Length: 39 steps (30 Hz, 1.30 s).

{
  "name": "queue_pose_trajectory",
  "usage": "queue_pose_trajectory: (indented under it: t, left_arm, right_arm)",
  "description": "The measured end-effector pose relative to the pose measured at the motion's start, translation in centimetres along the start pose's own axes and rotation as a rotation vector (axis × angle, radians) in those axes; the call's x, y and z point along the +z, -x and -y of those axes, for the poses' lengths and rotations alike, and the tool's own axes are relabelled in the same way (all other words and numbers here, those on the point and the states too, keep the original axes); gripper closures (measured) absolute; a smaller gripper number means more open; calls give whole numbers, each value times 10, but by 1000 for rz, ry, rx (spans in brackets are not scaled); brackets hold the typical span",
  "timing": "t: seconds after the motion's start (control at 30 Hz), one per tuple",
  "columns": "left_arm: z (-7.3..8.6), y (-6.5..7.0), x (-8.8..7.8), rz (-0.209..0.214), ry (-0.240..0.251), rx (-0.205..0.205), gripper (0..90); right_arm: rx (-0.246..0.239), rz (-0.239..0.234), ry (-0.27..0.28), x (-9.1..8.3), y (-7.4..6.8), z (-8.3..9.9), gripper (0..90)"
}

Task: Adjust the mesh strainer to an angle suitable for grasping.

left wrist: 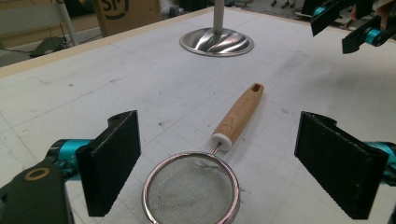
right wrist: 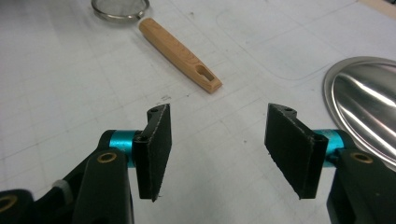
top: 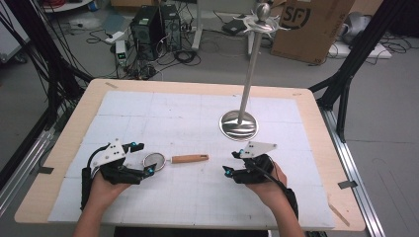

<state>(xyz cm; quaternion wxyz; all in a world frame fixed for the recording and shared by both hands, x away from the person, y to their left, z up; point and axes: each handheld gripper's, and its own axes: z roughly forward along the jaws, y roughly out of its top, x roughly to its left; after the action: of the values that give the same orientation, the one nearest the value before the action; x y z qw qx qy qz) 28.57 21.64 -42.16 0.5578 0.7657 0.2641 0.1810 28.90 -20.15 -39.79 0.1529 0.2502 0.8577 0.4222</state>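
Mesh and wood made up the strainer (top: 168, 159) — a thin wire bowl (left wrist: 192, 192) in a metal rim, joined by a short wire neck to a wooden handle (right wrist: 180, 52). It lay flat on the table (top: 64, 143), in front of the stand (top: 239, 123) and between the two claws. It was probably light and easy to lift, though the mesh looked likely to dent and the rim likely to slip under a pinch. The handle seemed the better hold: stiff, dry, and narrow enough to clamp across the grain near its middle. The left claw (left wrist: 217, 163) stood wide with the bowl between its pads, untouched. The right claw (right wrist: 217, 149) hung half open and empty, just short of the handle's end.
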Motion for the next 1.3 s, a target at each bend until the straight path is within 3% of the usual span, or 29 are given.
queue_pose_trajectory:
  t: [0.1, 0.17, 0.33, 0.53, 1.3]
  left_arm:
    - [0, -1, 0, 0, -2, -3, 150]
    - [1, -1, 1, -4, -5, -3, 150]
    - [1, 1, 2, 2, -4, -5, 150]
    - [0, 0, 1, 10, -1, -11, 150]
    - [0, -4, 0, 2, 9, -14, 150]
  right_arm:
    - [13, 0, 27, -10, 0, 6, 398]
    - [24, 16, 73, -18, 2, 12, 391]
    - [43, 42, 102, -25, 9, 18, 365]
    - [101, 60, 151, -30, 19, 28, 334]
    - [132, 73, 231, -39, 26, 30, 261]
